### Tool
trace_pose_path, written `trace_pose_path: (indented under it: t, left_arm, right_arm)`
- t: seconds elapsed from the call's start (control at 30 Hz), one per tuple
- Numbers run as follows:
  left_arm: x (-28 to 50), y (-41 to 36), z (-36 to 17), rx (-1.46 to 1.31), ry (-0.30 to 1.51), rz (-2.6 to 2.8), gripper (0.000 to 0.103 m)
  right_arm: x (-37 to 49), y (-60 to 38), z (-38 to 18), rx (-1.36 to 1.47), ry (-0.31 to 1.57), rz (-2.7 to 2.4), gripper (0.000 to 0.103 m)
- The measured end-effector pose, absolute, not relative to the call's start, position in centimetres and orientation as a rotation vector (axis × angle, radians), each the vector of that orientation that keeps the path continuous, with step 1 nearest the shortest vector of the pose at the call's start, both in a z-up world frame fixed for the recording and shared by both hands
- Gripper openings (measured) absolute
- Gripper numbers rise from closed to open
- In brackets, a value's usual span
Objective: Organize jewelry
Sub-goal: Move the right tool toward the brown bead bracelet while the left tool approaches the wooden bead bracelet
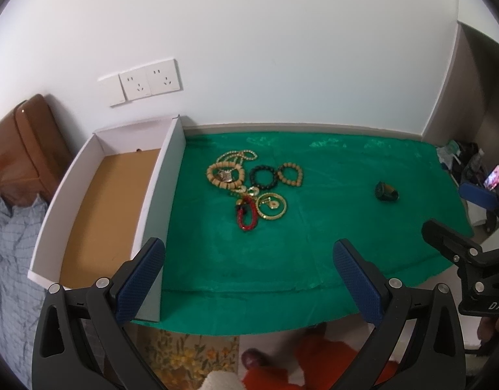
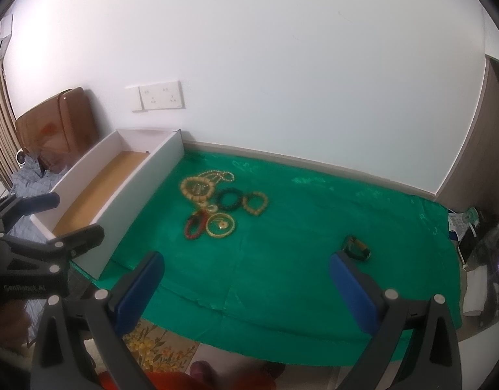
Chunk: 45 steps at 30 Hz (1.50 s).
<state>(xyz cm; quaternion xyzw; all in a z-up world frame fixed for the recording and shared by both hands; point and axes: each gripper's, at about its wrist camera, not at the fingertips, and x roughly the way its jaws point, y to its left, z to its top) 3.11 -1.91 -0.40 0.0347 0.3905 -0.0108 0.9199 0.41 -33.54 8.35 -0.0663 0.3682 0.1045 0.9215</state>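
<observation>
Lettering: "DAS" in white on the black body of the right gripper (image 1: 457, 217), cut off by the frame edge in the left wrist view; "GenRobot.AI", faint and partly blurred, on the body of the left gripper (image 2: 54, 217) in the right wrist view. No other legible writing.

Left gripper (image 1: 249, 279): blue-padded fingers spread wide, nothing between them, held above the near edge of the green cloth (image 1: 330, 227). Right gripper (image 2: 246, 289): likewise spread wide and unloaded, above the near right part of the cloth (image 2: 298, 276).

Jewelry: clustered near the cloth's centre, towards the box. Large tan bead bracelet (image 1: 225, 175) with a metallic piece inside its ring; gold bead necklace (image 1: 241, 155) just behind it, touching; black bead bracelet (image 1: 264, 177) and smaller tan bead bracelet (image 1: 290, 174) side by side to its right; red bead bracelet (image 1: 247, 214) and gold bangle (image 1: 271, 206) in front, the bangle encircling a small pendant. Dark green bracelet (image 1: 386, 191), well apart to the right, alone; seen just beyond the right gripper's right-hand finger (image 2: 356, 247).

White cardboard box (image 1: 171, 175): open-topped, brown floor, nothing visible inside, standing along the cloth's left edge.

Surface and room: green cloth over a tabletop against a white wall (image 1: 282, 48); wall sockets (image 1: 148, 81) above the box; brown padded headboard (image 1: 28, 139) and grey-blue bedding (image 1: 12, 243) at left; floral mat (image 1: 184, 351) below the near edge.
</observation>
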Motion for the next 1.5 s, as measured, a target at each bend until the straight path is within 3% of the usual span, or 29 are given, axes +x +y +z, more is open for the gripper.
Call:
trace_pose_path:
  t: [0.77, 1.5]
  left_arm:
    - [11.6, -1.9, -6.2, -0.072, 1.062, 0.029, 0.103]
    - [16.3, -1.8, -7.8, -0.209, 1.102, 0.146, 0.103]
  right_arm:
    - [10.5, -38.2, 6.0, -0.101, 0.854, 0.287, 0.103]
    - [18.6, -39.0, 3.3, -0.220, 0.895, 0.515, 0.103]
